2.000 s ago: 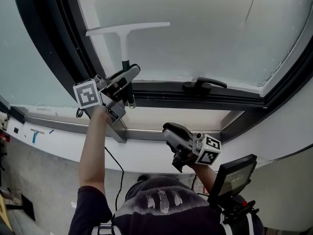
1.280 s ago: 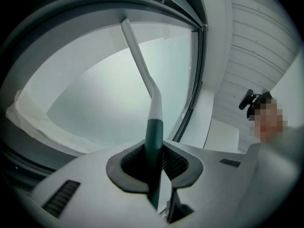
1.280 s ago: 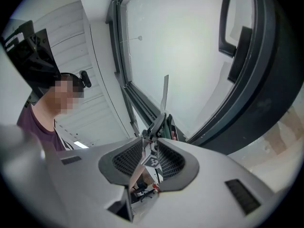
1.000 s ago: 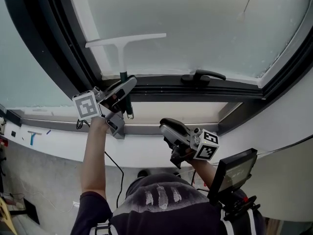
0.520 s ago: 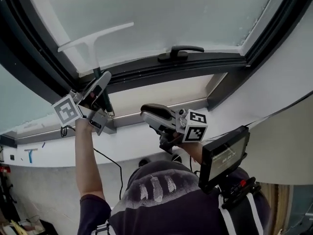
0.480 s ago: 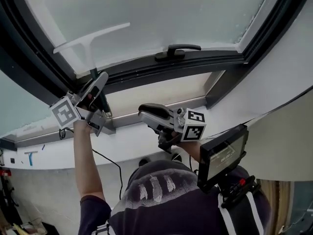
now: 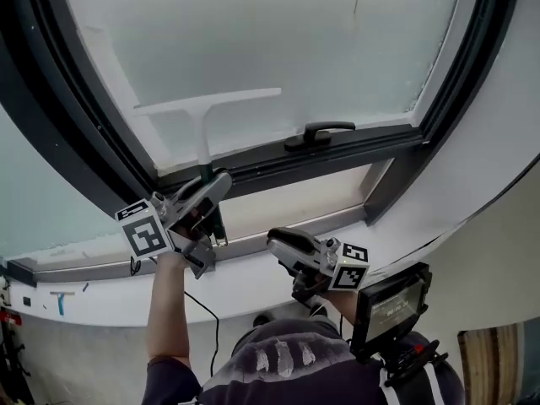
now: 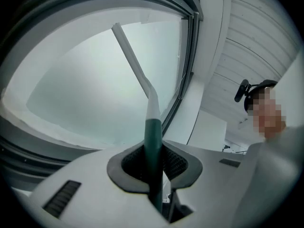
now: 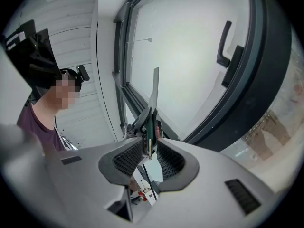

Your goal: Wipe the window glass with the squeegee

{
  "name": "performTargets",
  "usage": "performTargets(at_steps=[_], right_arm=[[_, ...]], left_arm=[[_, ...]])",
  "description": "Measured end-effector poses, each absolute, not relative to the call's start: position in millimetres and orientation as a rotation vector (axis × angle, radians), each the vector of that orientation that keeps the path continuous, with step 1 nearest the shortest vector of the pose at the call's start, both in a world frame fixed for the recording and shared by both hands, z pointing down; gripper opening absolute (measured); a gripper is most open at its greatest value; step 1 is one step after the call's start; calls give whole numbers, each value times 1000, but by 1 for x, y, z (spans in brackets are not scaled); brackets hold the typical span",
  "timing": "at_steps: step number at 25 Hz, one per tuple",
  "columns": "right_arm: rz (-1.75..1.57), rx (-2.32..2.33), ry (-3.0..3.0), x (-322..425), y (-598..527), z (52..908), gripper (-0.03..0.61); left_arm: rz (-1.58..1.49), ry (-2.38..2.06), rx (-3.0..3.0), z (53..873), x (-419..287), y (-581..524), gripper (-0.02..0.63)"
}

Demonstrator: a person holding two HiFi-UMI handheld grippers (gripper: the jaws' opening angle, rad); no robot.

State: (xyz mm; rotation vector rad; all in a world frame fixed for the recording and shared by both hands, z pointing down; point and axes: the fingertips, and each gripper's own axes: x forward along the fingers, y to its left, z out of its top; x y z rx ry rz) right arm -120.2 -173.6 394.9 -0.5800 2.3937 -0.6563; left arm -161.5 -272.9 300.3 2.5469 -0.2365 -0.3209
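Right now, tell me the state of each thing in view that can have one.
squeegee: held by its green handle, blade up on the window glass.
left gripper: shut on the squeegee's handle, jaws have just been closing on it.
right gripper: open, nothing between its jaws.
window: looks shut.
window handle: turned level, along the window's bottom edge.

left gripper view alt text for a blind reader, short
The left gripper, its fingers just closed tighter, clamps the squeegee by its green handle; the pale blade angles up across the frosted window glass. A dark window frame runs down the right.
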Motion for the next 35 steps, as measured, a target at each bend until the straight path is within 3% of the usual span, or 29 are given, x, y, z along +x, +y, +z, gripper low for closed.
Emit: performTargets(at_steps=[13,22,28,35], right_arm=[[-576,-509,2434,3,-163,383,98],[-696,-419,2429,82,-158,380,98],[-742,-399,2419,102,-163,357,98],[-703,-402,2426,88,-164,368,98]], left_arm=[[-412,-395,2763,180,-50,-297,69],[-448,-565,2882,65,8,-326,69],[-496,-513,2854,3,34,-352,69],[-449,-282,2865,-6,55,-334,69]])
